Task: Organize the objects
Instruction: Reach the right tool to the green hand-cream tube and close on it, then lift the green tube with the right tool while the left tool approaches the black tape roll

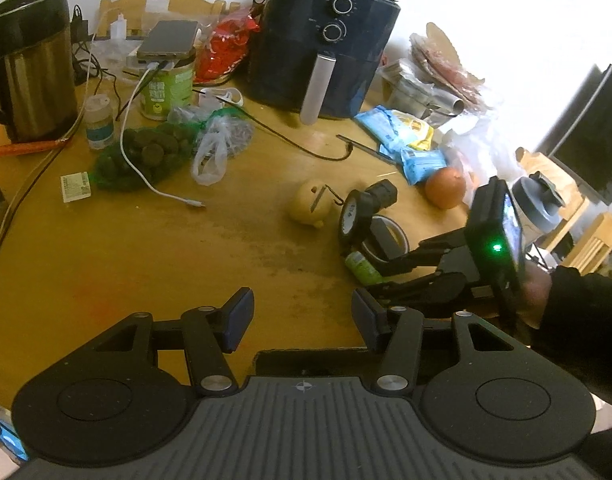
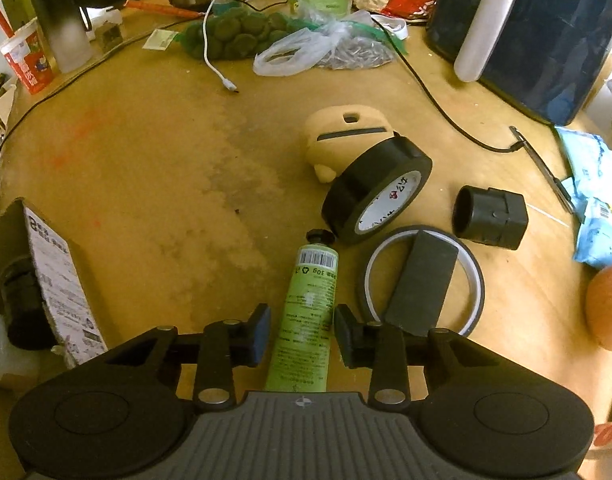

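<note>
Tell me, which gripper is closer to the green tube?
Right. The right gripper has its fingers either side of the green tube; the left gripper hovers over bare table, away from it.

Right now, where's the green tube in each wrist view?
Left wrist: green tube right of centre, mostly hidden behind the right gripper.
Right wrist: bottom centre, lying lengthwise between that gripper's fingers, cap pointing away.
Shared landmark: black tape roll, tilted, just beyond the tube's cap.

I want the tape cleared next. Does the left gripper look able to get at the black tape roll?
Probably not directly: the right gripper sits between the open left gripper and the tape roll, straddling the green tube.
</note>
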Tool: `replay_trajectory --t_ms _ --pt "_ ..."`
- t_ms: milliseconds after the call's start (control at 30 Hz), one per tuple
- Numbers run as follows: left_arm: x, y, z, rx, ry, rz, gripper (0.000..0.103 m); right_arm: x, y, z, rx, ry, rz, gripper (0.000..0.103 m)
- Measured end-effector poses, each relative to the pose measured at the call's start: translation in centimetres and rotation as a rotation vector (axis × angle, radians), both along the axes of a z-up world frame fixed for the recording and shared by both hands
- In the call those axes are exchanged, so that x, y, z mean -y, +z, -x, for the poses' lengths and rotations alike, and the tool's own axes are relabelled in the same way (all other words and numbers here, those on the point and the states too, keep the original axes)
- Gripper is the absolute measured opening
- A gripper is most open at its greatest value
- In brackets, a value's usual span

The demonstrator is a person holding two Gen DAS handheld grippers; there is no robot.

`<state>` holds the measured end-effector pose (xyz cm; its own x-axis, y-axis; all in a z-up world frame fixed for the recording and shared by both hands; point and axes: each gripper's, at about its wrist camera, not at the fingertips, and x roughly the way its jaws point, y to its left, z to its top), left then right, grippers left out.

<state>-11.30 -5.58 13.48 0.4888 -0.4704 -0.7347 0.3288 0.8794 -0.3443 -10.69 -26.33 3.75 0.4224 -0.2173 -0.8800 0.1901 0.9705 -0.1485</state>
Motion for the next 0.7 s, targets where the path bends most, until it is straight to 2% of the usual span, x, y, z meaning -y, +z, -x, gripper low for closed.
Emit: replay_trajectory --t_ms 200,333,467,700 --pt "0.09 -0.21 0.03 -0.008 0.009 0.006 0.053 0.01 -0.16 -0.41 -0.011 -0.015 -0.004 0.036" --pt "0.01 -0.30 -0.12 -0.014 0.017 0.009 0.053 0.18 -0.12 -0.20 -0.001 -0.047 -0.017 0.031" --pt "0.14 -0.15 -0.18 -0.008 0.016 0.015 0.053 0.32 -0.13 -0.12 0.007 -0.089 -0.031 0.030" --pt "0.15 0.00 -0.22 0.010 0.007 0.018 0.053 -0.30 0.54 -0.01 0.004 -0.085 -0.012 0.029"
